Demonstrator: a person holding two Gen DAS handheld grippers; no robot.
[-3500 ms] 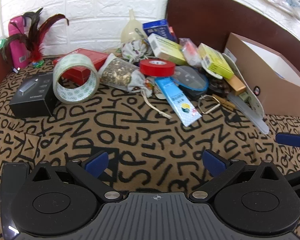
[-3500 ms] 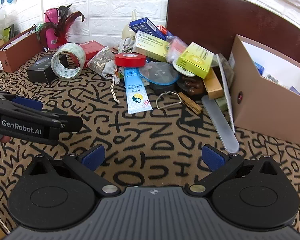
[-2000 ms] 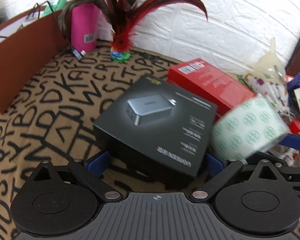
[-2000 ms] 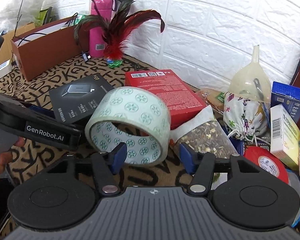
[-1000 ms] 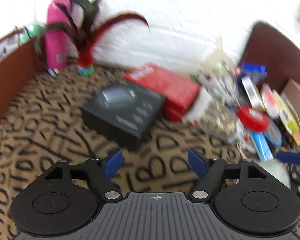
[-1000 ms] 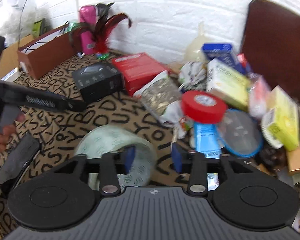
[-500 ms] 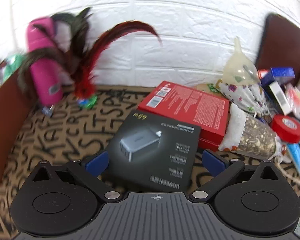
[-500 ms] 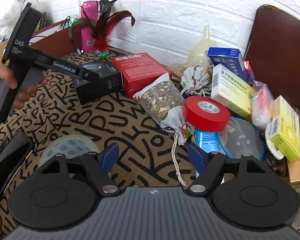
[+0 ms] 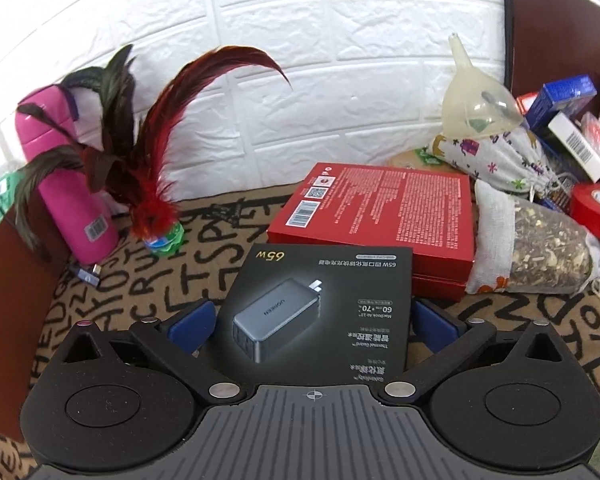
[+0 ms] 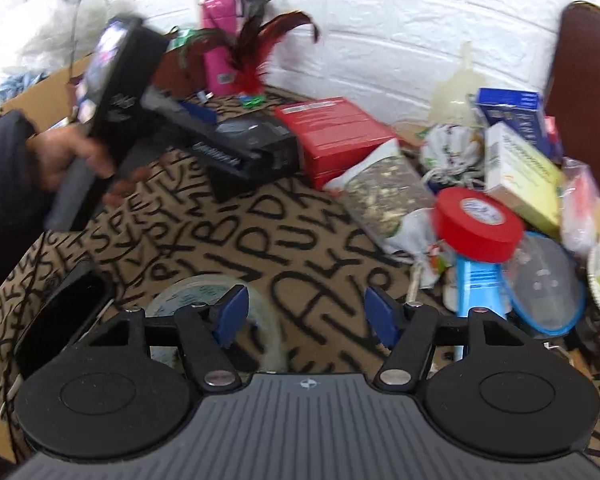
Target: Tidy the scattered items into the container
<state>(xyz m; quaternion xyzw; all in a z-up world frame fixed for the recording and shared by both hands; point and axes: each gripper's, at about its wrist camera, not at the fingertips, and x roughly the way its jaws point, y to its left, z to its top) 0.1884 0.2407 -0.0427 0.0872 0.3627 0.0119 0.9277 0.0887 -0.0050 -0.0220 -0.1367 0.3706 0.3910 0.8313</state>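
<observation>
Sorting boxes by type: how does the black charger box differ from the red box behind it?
The black charger box is smaller and sits between the left gripper's fingers; the red box is wider, free of both grippers, beside the wall. Both are flat, printed cartons lying face up.

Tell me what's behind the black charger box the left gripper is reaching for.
Directly behind the black charger box lies the flat red box, touching or nearly so. The charger box covers the red box's near edge.

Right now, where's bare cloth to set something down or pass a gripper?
Open lettered cloth lies between the black charger box, the seed pouch and the tape roll. A smaller patch sits between the pink bottle and the charger box in the left view. It is crowded on the right, around the red tape and stacked boxes.
</observation>
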